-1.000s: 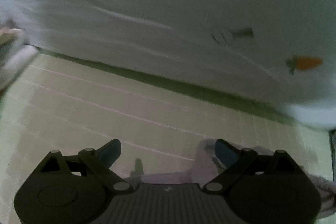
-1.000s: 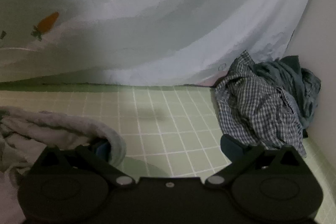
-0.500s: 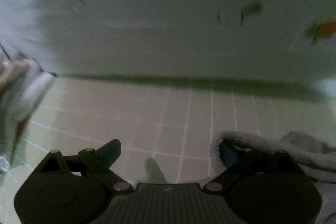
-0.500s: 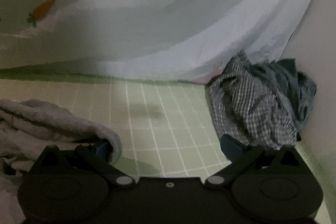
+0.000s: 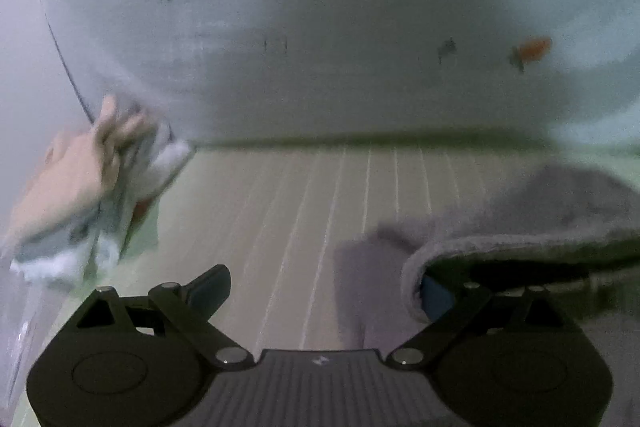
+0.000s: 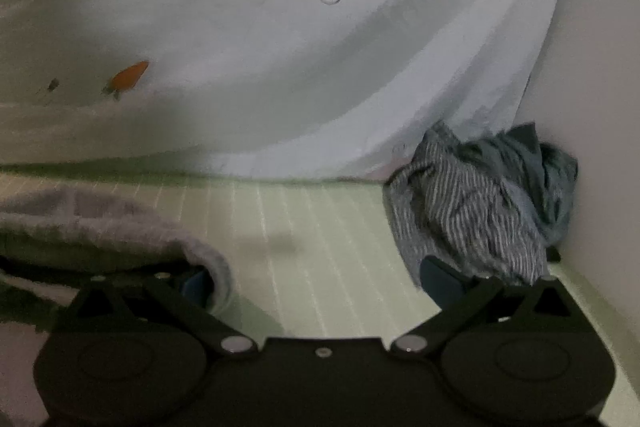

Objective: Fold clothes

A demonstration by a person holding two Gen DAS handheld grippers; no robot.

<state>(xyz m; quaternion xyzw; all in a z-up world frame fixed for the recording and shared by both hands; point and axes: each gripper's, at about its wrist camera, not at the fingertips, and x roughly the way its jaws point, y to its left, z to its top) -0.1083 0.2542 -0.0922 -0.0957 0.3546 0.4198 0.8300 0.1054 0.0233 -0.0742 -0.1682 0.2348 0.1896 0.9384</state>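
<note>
A grey fleece garment (image 5: pixel 532 219) lies on the green grid mat (image 5: pixel 304 195), and its thick rolled edge drapes over the right finger of my left gripper (image 5: pixel 322 293). That gripper is open, with its left finger over bare mat. In the right wrist view the same grey garment (image 6: pixel 100 227) hangs over the left finger of my right gripper (image 6: pixel 320 283), which also stands open; its right finger sits just in front of a checked shirt. Both views are blurred.
A crumpled blue-and-white checked shirt (image 6: pixel 476 211) with a teal garment (image 6: pixel 552 167) is heaped against the wall at right. A blurred pile of pale pink, white and grey clothes (image 5: pixel 80 187) sits at left. A white sheet with carrot prints (image 6: pixel 304 59) hangs behind.
The left view has swung left: the clothes pile at left now looms larger and the grey garment's edge has come over the right finger. The right view has shifted slightly.
</note>
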